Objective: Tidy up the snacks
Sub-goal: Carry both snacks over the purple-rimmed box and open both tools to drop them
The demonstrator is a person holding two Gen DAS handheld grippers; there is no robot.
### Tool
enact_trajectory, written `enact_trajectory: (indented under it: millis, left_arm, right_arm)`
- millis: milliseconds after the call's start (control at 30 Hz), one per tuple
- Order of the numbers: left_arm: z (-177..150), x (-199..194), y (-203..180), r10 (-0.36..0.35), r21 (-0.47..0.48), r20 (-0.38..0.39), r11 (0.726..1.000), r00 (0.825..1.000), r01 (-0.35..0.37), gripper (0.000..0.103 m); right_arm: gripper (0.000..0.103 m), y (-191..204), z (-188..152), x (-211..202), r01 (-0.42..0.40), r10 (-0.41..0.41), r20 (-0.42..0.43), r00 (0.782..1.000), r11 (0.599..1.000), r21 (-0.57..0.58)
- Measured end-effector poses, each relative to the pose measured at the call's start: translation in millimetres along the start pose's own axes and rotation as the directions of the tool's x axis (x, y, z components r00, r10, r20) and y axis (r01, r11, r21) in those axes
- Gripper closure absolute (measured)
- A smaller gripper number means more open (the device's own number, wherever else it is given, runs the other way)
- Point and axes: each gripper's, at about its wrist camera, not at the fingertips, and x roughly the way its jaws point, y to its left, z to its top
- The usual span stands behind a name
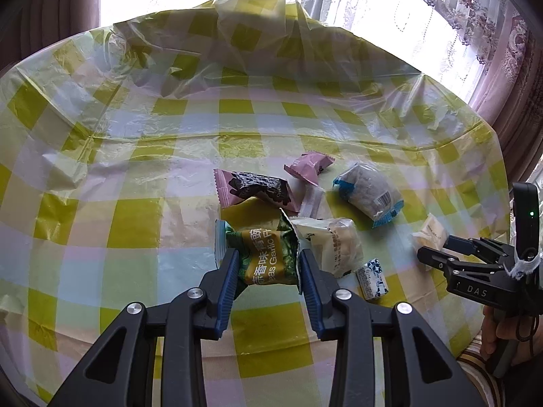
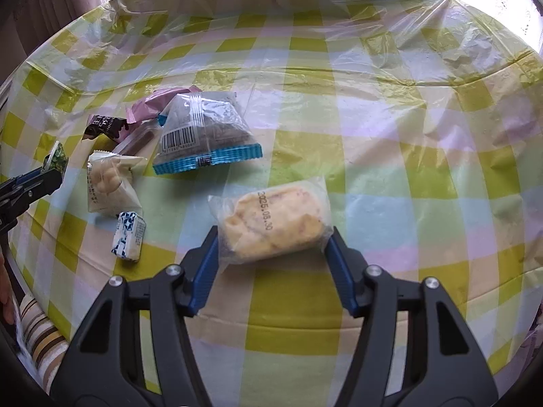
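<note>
Both grippers are working at once, each taking one packet out of the loose pile on the checked worktop [image 1: 135, 224]. The left gripper [image 1: 268, 266] is clamping its fingers on the green garlic-pea packet [image 1: 268, 254], whose foil is bunching between the blue pads at the near edge of the pile. The right gripper [image 2: 273, 242] is bracketing the clear-wrapped yellow pastry [image 2: 276, 225], which is lying apart from the others on the worktop — its fingers are touching the wrapper's two ends, but whether they are squeezing or only resting against it I cannot tell. The other snacks — the blue-edged packet [image 2: 207, 135], the white nut packet [image 2: 108, 183], the small blue-and-white candy [image 2: 129, 237] and the pink wrappers [image 1: 307, 166] — are lying close together between the two grippers.

This looks like the pick-up step of sorting. The next move is calling for a firm pinch, then a clean lift away from the neighbours; no container is showing.
</note>
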Motion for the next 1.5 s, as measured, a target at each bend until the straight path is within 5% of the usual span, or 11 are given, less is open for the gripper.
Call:
enact_trajectory:
  millis: [333,567,800,1133,1500]
  left_arm:
    - [-6.1,-13.0,-62.1,-0.109,0.088,-0.016,0.990,0.994,0.110,0.066]
    - [-18.6,-14.4,-134.4,-0.235,0.190,-0.081,0.950,0.968,0.247,0.066]
    - [-35.2,-16.4,-216.3,-0.322,0.318,-0.168,0.877,0.932,0.361,0.066]
    - [-58.7,-11.3,-311.4,-0.412,0.412,-0.319,0.751,0.854,0.516,0.066]
    - [-92.7,-9.2,-376.6,-0.445,0.455,-0.453,0.630,0.773,0.629,0.065]
  right_arm:
    - [0.042,-29.6,-29.9,-41.5,-0.001,-0.002,0.032,0.999,0.998,0.069]
    - [0.042,-57.9,-62.4,-70.9,0.024,-0.030,0.051,0.998,0.993,0.115]
    - [0.042,-108.7,-100.4,-104.9,0.088,-0.098,0.041,0.994,0.977,0.193]
    - [0.042,-178.2,-150.3,-147.1,0.178,-0.193,0.016,0.981,0.930,0.320]
    - [0.041,-233.1,-190.2,-172.5,0.239,-0.254,-0.023,0.967,0.867,0.437]
